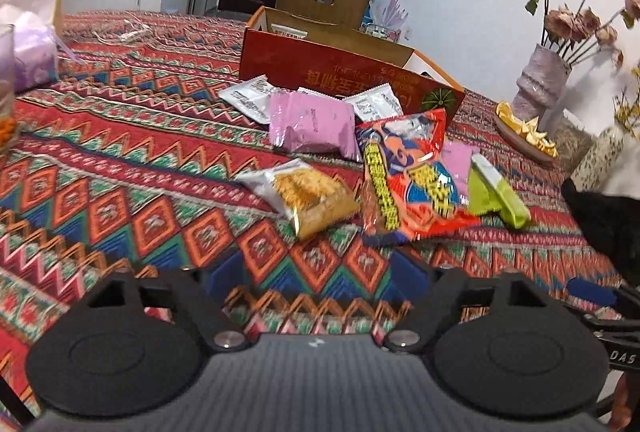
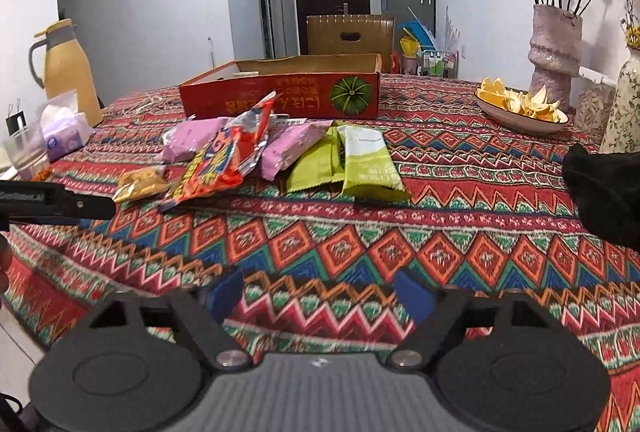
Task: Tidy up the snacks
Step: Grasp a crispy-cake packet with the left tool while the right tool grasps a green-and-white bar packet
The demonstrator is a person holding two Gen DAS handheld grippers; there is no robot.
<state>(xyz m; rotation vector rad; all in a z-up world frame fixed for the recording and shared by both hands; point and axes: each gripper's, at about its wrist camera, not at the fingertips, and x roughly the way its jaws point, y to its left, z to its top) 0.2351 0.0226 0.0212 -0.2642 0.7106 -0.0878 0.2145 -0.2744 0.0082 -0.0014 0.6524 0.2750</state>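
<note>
1. In the left wrist view, the left gripper (image 1: 320,274) is sitting at the bottom centre of the frame, its blue-padded fingers (image 1: 224,272) spread apart over the patterned tablecloth (image 1: 120,160) with nothing between them.
2. The snacks are lying above the fingers, in the middle of the frame, well apart from them: a gold packet (image 1: 308,196) nearest, a red bag (image 1: 408,172) to its right, a green packet (image 1: 496,192) further right, and a pink packet (image 1: 312,124) higher up.
3. A red box (image 1: 340,72) is standing open just behind the pile, in the upper centre.
4. In the right wrist view, the right gripper (image 2: 320,298) is also resting at the bottom centre, its fingers (image 2: 414,296) parted and empty above the cloth.
5. Here the snacks are lying in the centre left, well above the fingers; the green packets (image 2: 356,164) are closest to the frame's middle, the red bag (image 2: 224,160) to their left.
6. A dish of peel (image 2: 520,108) is sitting at the upper right, beside a vase (image 2: 554,56).
</note>
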